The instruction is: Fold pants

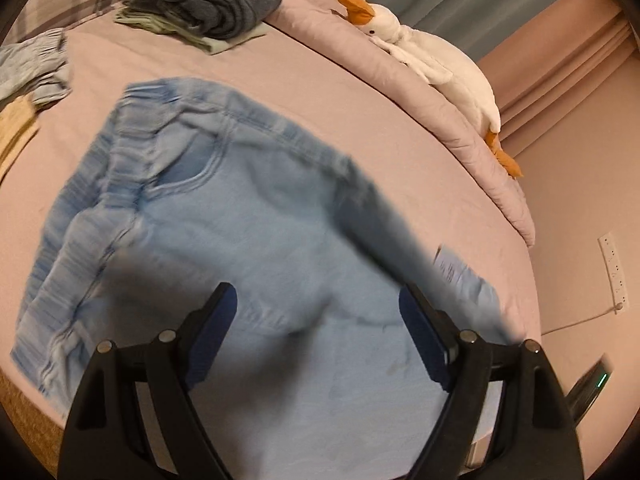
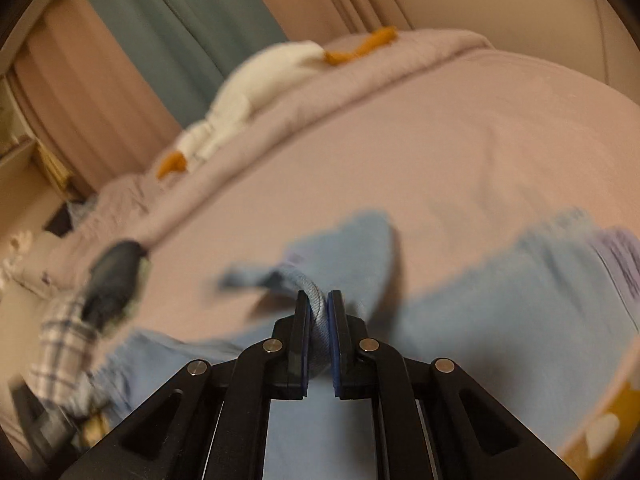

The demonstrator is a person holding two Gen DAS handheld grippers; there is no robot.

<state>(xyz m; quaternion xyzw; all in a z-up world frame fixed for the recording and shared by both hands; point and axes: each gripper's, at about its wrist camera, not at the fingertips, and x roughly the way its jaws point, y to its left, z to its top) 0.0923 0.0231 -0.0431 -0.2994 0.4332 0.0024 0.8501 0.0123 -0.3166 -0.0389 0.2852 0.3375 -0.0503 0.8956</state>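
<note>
Light blue denim pants lie on the pink bed sheet, waistband to the left, with a white label at the right edge. My left gripper is open just above the pants, with nothing between its fingers. In the right wrist view my right gripper is shut on a thick seam or hem of the pants and holds that bunch of fabric lifted off the sheet. This view is blurred.
A folded dark grey garment stack lies at the far left of the bed. A white goose plush lies on the rolled pink quilt along the far edge. More clothes lie at the left. A wall socket is at right.
</note>
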